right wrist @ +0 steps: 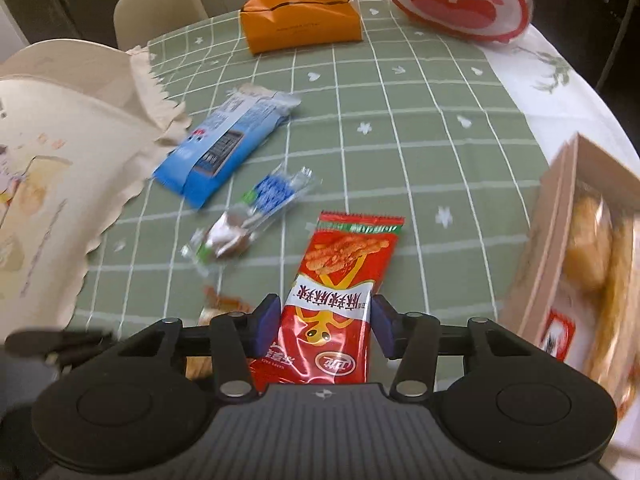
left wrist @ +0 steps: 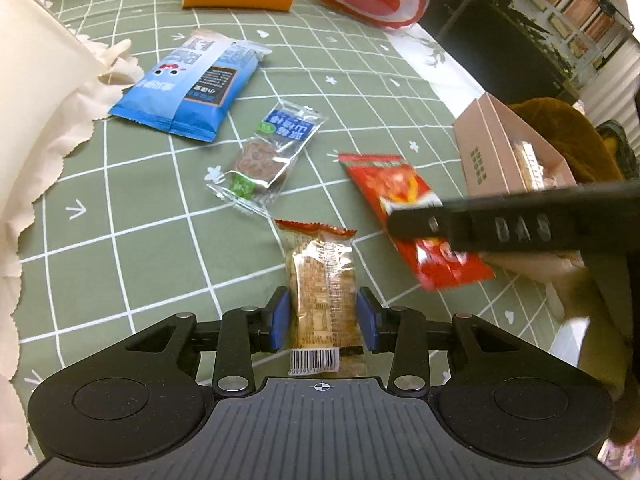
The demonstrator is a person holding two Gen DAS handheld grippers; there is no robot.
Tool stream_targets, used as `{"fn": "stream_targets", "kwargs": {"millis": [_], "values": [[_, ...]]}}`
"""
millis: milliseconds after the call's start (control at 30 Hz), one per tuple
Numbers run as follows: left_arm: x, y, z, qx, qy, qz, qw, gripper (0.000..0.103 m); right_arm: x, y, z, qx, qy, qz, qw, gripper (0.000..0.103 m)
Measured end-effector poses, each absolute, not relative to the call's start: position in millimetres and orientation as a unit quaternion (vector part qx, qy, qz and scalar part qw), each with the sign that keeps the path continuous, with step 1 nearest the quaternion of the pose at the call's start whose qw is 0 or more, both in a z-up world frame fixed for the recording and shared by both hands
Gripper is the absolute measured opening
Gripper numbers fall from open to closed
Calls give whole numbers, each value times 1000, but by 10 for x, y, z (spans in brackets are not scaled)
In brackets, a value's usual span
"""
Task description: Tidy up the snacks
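Both grippers' fingers clamp packets lengthwise: left (left wrist: 324, 320) cracker packet (left wrist: 322, 292), right (right wrist: 325, 326) red packet (right wrist: 336, 300).

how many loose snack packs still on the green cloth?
4. Blue pack far left; clear-wrapped cake mid-cloth; biscuit pack between the left gripper jaws; red pack between the right gripper jaws. More may be hidden inside the pink box.

Ahead of the left gripper's fingers (left wrist: 282, 314) the bench (left wrist: 132, 216) lies bare up to a clear-wrapped cookie (left wrist: 260, 160) and a blue packet (left wrist: 192, 88). To their right the other gripper's arm (left wrist: 512, 224) crosses low (over a red packet (left wrist: 400, 188)), with an open pink box (left wrist: 504, 152) beyond; cream cloth (left wrist: 44, 128) crowds the left.
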State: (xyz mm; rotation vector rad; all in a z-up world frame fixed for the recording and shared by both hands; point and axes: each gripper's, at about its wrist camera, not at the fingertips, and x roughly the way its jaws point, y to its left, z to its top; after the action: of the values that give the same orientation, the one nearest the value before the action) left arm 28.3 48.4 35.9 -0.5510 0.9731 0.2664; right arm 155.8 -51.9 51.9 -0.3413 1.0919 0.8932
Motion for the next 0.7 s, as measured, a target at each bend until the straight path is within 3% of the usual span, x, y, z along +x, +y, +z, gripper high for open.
{"fn": "stream_targets", "kwargs": {"millis": [233,367,500,700], "values": [[324,397,386,-231,481,128,836,42,1479,-821,348,-128,511,390,756,53],[327,382,386,-213,485,116,840,42,1424,-947,418,-117,492,383,773,77],[243,442,390,-214,483,108,842,42,1405,-869,578,-105,476,375,788,78],[18,606,400,-198,485,87,847,42,1478,-228,517,-80,524,370,763,78]]}}
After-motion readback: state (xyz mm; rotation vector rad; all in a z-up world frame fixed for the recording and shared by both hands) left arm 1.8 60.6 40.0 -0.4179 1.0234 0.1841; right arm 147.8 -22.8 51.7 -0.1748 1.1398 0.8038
